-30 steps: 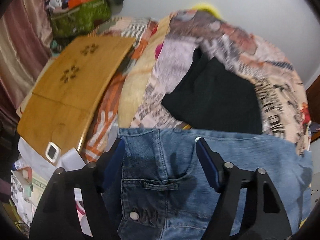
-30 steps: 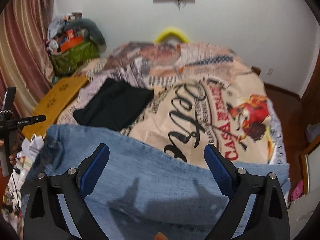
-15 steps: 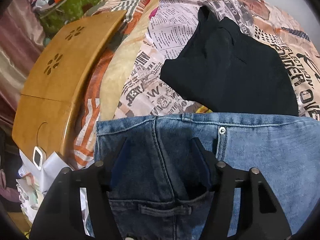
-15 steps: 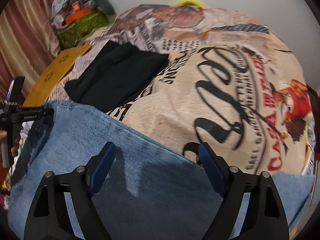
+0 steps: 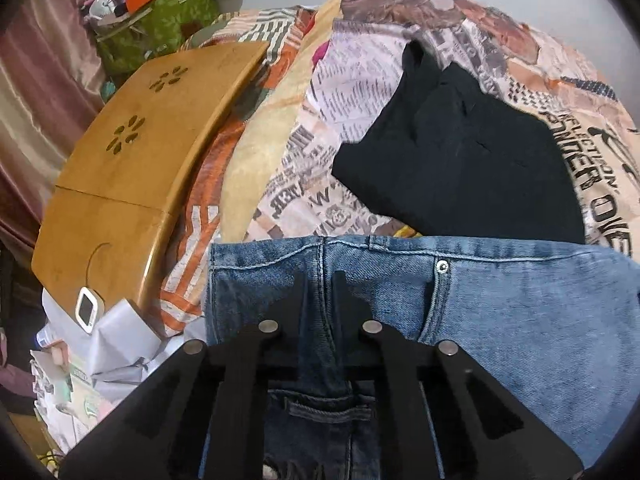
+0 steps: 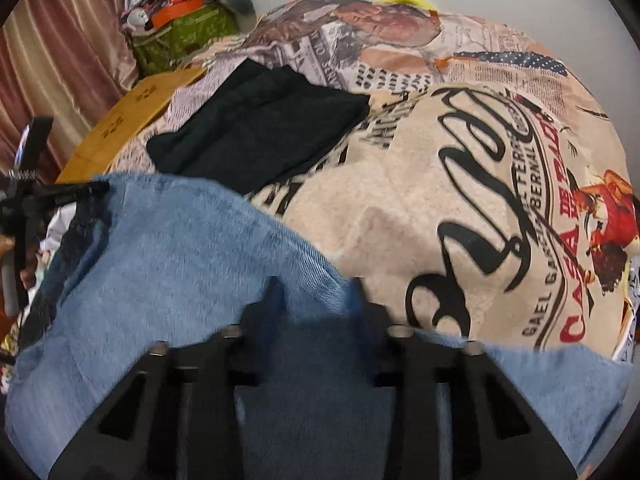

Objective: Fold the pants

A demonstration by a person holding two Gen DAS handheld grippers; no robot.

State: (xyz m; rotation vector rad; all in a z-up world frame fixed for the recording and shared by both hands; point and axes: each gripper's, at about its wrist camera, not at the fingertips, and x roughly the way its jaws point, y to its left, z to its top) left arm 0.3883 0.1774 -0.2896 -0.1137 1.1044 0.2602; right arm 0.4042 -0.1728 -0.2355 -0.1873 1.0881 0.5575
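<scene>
Blue jeans (image 5: 500,304) lie across the near part of a bed. In the left wrist view my left gripper (image 5: 320,284) is shut on the jeans at the waistband, by the fly seam. In the right wrist view the jeans' lighter leg fabric (image 6: 180,256) fills the near left, and my right gripper (image 6: 314,292) is closed down on its far edge. The left gripper (image 6: 60,192) shows at the left edge of the right wrist view, on the dark waist end.
A folded black garment (image 5: 464,160) lies on the printed bedspread (image 6: 460,200) just beyond the jeans. A wooden lap table (image 5: 136,168) sits at the bed's left edge. A green bag (image 5: 160,28) with clutter stands at the far left by curtains. Papers (image 5: 108,344) lie near left.
Both grippers have gone from wide open to closed on the jeans. Both moved down and forward onto the fabric; the left now pinches the waistband, the right the leg's edge.
</scene>
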